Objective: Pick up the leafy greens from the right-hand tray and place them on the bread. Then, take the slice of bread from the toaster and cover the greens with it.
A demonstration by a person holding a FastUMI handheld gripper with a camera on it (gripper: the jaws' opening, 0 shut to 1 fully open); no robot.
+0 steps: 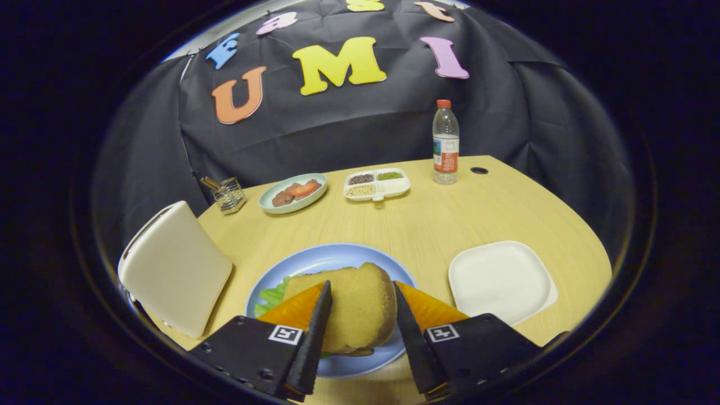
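Your gripper [363, 315] sits low over the blue plate [315, 260], w/ the slice of bread [354, 309] between the two fingers. Jaws are spread about as wide as the slice; the left finger lies along its left edge, the right finger looks a hair off the right edge. Can't tell if either is actually pressing, so whether it's gripped is unclear.

The bread is on top of the leafy greens [271, 296], which poke out from under its left side onto the plate. A darker bit shows under the bread's near edge, too hidden to name.

Right of the plate, just beside it, is the white square tray [500, 281]. Left of the plate, the white toaster [174, 267] stands tilted at the table's [450, 214] edge.

Farther back: a pale green dish [293, 193] w/ tomato slices and a brown piece of food, a divided white tray [377, 184] w/ grains/beans in its compartments, and a wire holder [228, 194] beyond the toaster. A water bottle [445, 143] w/ a red cap stands upright near the far edge, next to a small round hole in the tabletop.
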